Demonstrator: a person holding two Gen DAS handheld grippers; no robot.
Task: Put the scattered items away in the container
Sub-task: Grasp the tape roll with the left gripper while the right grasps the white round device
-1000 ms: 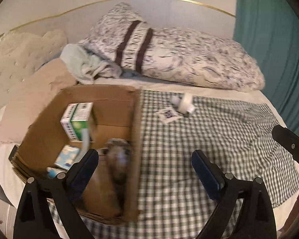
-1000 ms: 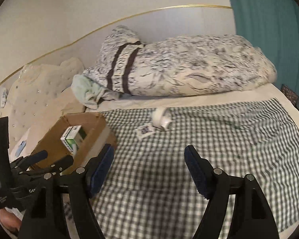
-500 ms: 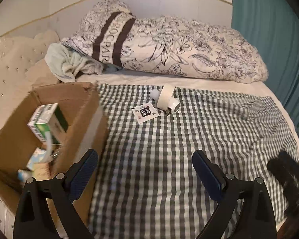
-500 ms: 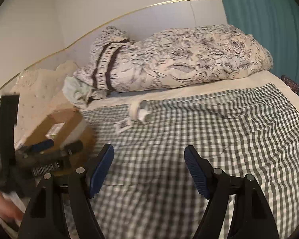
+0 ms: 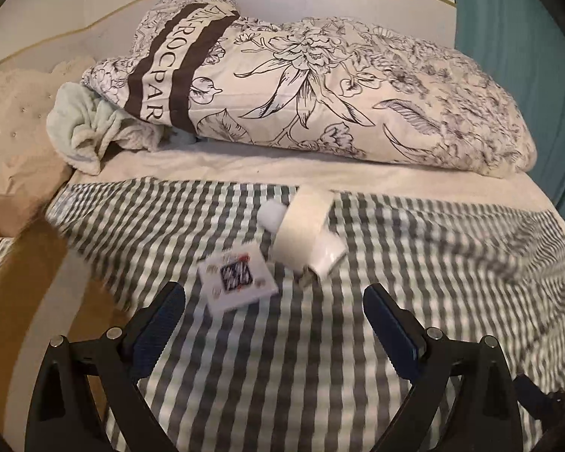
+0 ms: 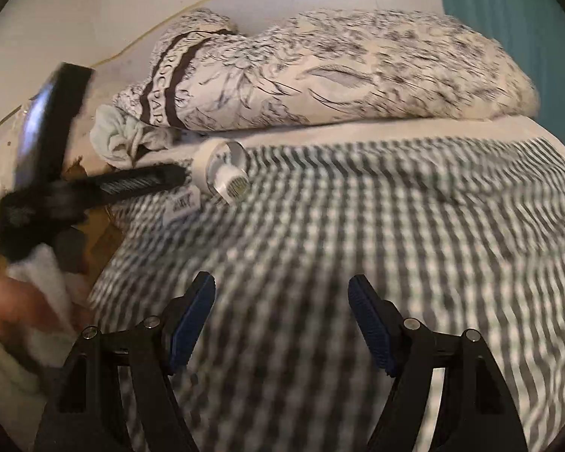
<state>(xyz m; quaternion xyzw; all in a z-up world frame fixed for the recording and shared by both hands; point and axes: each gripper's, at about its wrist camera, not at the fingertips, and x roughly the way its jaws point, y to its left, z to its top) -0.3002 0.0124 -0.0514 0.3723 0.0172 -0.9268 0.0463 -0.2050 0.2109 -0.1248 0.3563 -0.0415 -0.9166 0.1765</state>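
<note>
Hovering over a gingham-covered bed, the left gripper (image 5: 275,314) spreads its blue-padded jaws wide and empty above a small white card packet (image 5: 237,280) lying flat on the checked cloth (image 5: 414,263). Just beyond the packet, a roll of white tape (image 5: 301,226) rests on its side with a white charger plug (image 5: 329,258) poking from its nearer end, the pair touching each other and sitting just beside the packet's far corner. At the left edge of the left wrist view, the brown cardboard box (image 5: 22,286) shows only a blurred flap and wall, near the packet but apart from it. The right gripper (image 6: 282,318), likewise wide open and carrying nothing, hangs over bare checked cloth well short of the items; from its camera the left gripper's dark frame reaches in from the left toward the tape roll. A floral-print pillow (image 5: 339,94) with a dark lettered band lies across the head of the bed, a pale green towel (image 5: 90,132) bunched against its left end. Teal curtain (image 5: 538,75) fills the right side.
</note>
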